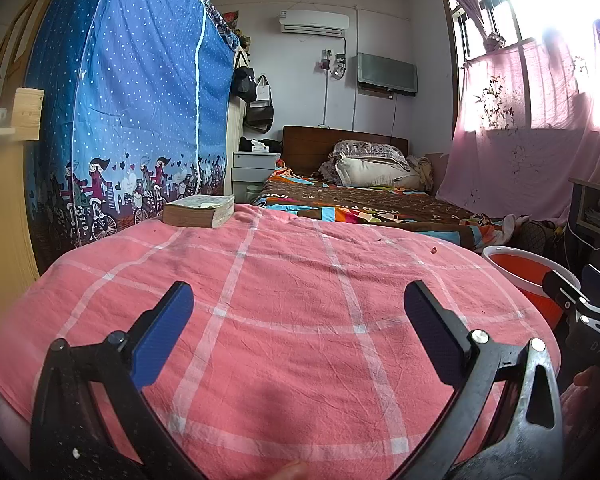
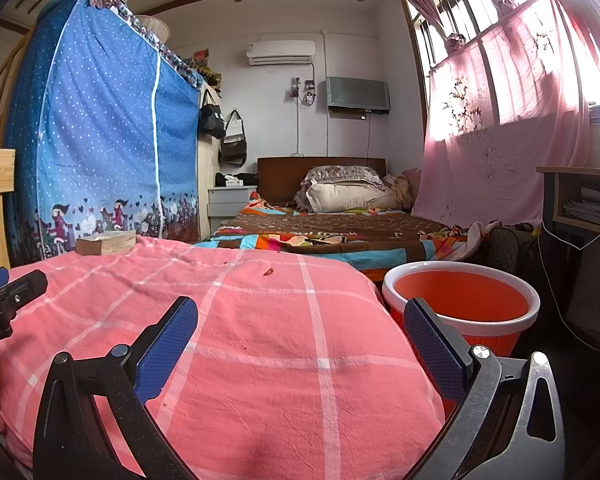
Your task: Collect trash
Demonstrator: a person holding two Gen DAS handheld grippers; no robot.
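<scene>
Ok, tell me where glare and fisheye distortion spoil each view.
Left wrist view: the sunlit window blows out the upper right to white, and the pink checked cloth bulges into a dome. Right wrist view: milder glare behind the pink curtain; the blue dotted fabric wardrobe leans inward; the orange white-rimmed bucket stays clear.

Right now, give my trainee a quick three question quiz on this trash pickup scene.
1. True or false: the left tool is shut on a scrap.
2. What sits at the far left corner of the pink checked cloth?
3. Where is the orange bin: A, beside the cloth's right edge; B, on the bed?

Key: 1 false, both the left and the right tool are open and empty. 2 a thick book. 3 A.
</scene>
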